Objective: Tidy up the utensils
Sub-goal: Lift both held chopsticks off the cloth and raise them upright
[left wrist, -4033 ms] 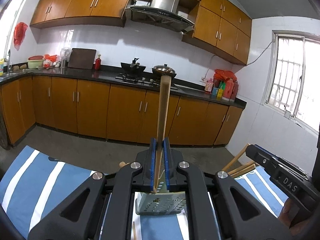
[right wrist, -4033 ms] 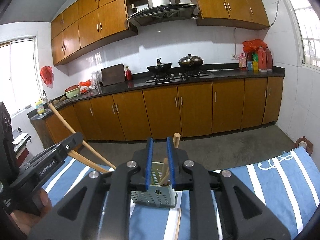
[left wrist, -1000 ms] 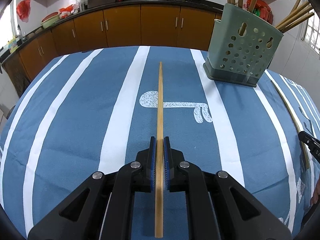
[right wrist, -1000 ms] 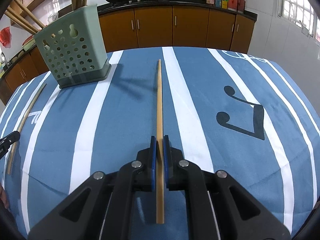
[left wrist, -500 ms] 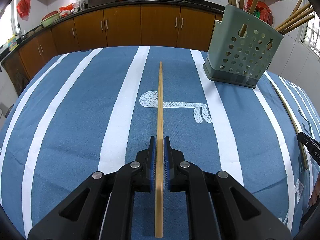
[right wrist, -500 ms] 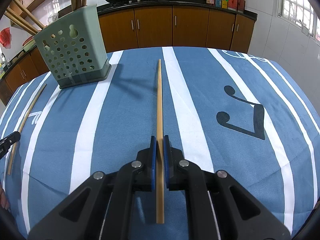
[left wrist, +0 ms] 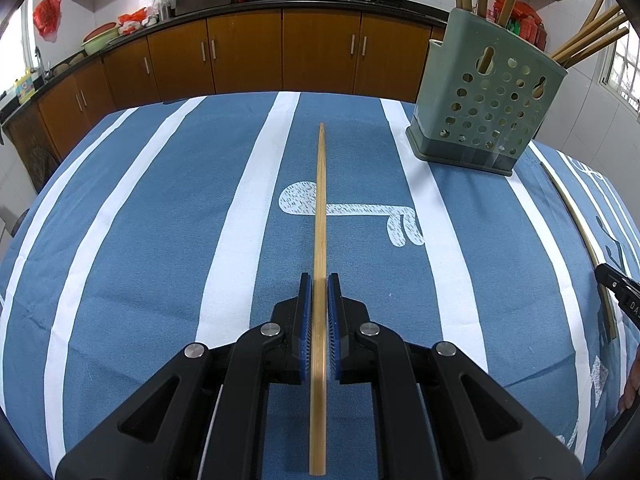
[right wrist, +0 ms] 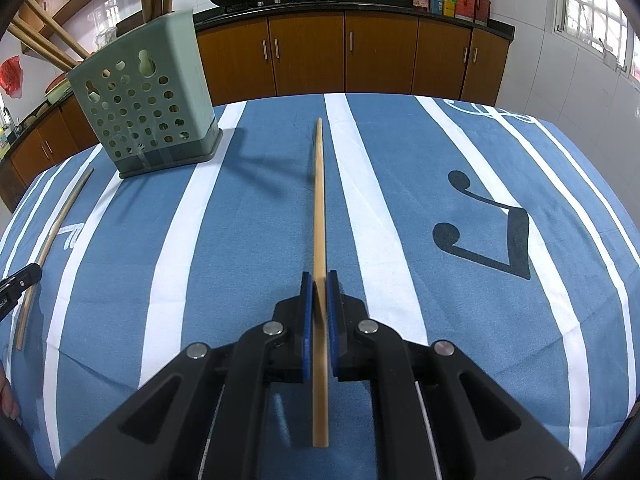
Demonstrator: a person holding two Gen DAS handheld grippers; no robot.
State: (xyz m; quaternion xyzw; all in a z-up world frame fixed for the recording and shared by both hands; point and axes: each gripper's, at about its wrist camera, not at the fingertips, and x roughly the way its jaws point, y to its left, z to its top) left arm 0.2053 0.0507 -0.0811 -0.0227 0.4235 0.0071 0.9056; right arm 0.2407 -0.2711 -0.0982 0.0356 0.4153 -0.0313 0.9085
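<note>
Only rt view: black note print on cloth.

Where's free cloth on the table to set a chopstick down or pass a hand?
Free: the striped cloth left of the left hand-held gripper's chopstick, and the music-note patch right of the right hand-held gripper's chopstick. Crowded: around the green holder, between the two chopsticks.

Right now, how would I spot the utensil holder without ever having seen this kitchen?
Find the blue, white-striped tablecloth. The utensil holder is the pale green box standing on it, full of round holes, with wooden sticks poking out. Everything else there lies flat.
</note>
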